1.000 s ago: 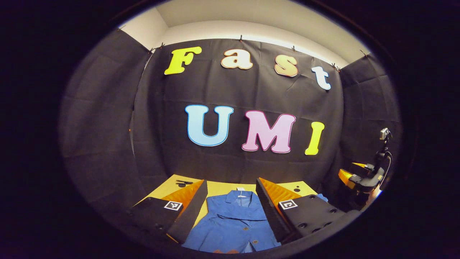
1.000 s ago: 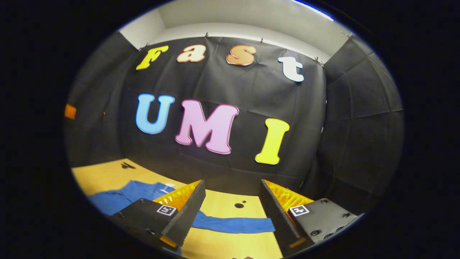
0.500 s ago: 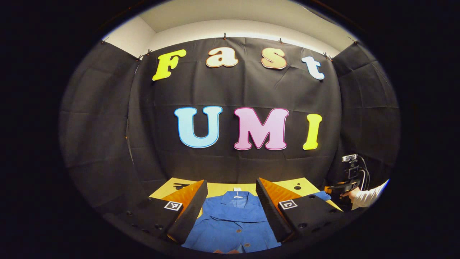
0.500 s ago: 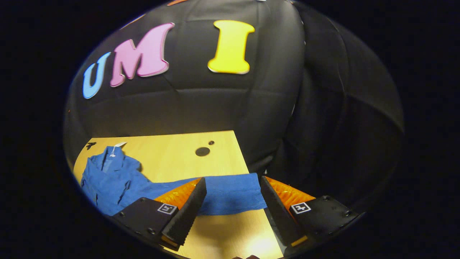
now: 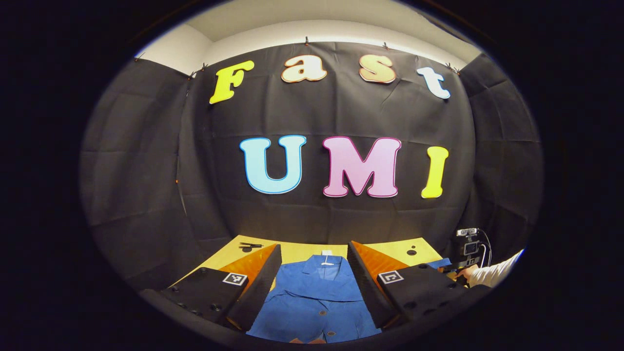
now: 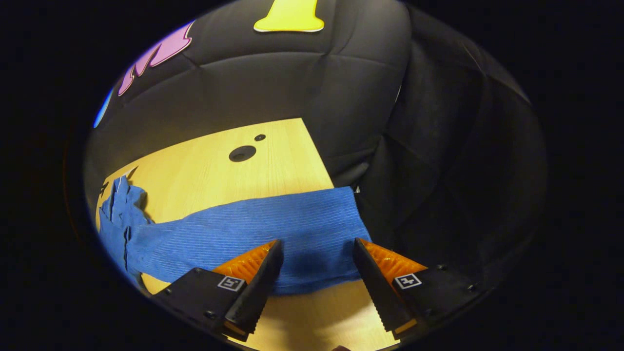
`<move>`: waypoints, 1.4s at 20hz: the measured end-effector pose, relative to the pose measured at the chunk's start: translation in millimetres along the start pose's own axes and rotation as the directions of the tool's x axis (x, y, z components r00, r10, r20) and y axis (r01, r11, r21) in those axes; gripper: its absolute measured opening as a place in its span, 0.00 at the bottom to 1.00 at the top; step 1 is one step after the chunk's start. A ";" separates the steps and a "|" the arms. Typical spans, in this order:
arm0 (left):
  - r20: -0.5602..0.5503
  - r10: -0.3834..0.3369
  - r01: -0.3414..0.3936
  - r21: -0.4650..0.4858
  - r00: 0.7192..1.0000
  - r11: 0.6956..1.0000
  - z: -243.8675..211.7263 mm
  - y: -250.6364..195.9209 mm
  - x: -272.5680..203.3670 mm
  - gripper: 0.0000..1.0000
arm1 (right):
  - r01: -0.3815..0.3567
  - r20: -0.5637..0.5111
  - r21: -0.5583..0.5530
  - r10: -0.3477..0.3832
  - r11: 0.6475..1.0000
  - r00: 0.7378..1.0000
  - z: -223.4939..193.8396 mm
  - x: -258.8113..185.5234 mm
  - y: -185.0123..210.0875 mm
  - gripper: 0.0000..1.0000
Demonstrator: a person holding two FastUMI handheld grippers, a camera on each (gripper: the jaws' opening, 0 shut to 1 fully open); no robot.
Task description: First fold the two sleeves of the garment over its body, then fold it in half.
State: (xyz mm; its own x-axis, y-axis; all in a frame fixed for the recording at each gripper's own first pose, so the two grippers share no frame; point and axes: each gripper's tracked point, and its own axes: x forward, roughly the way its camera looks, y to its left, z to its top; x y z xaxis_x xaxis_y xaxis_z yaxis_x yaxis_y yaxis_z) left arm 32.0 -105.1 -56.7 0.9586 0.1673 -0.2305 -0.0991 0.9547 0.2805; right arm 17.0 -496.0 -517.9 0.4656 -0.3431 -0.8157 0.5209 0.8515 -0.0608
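In the left gripper view, the left gripper hangs above the near part of the wooden table with its jaws spread wide and nothing between them. Beyond and below its fingers lies the blue garment, spread flat on the table with its collar toward the far edge and its buttoned front facing up. At the table's right edge the right gripper shows farther off, held by a hand in a white sleeve, just beside the end of the garment's sleeve. In the right gripper view, the right gripper is low over the garment's sleeve, which stretches flat across the table to its right edge; the jaws stand apart over the cuff end, not pressing on the cloth. The body of the garment bunches at the table's left side. Two dark round holes mark the table's far part.
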 end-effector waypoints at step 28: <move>0.054 -0.062 0.061 0.022 0.997 0.998 8.9 44.7 7.4 0.80 | -0.091 0.168 0.097 0.074 0.991 0.983 67.9 -95.3 71.8 0.05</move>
State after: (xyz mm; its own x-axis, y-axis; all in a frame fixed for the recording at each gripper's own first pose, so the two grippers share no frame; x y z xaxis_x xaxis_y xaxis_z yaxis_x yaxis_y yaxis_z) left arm 37.0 -63.5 -37.6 0.9758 0.0943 -0.1972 -0.0347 0.9576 0.2860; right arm 58.6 -429.1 -405.5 0.6159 -0.3412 -0.7101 0.5434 0.8366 0.0694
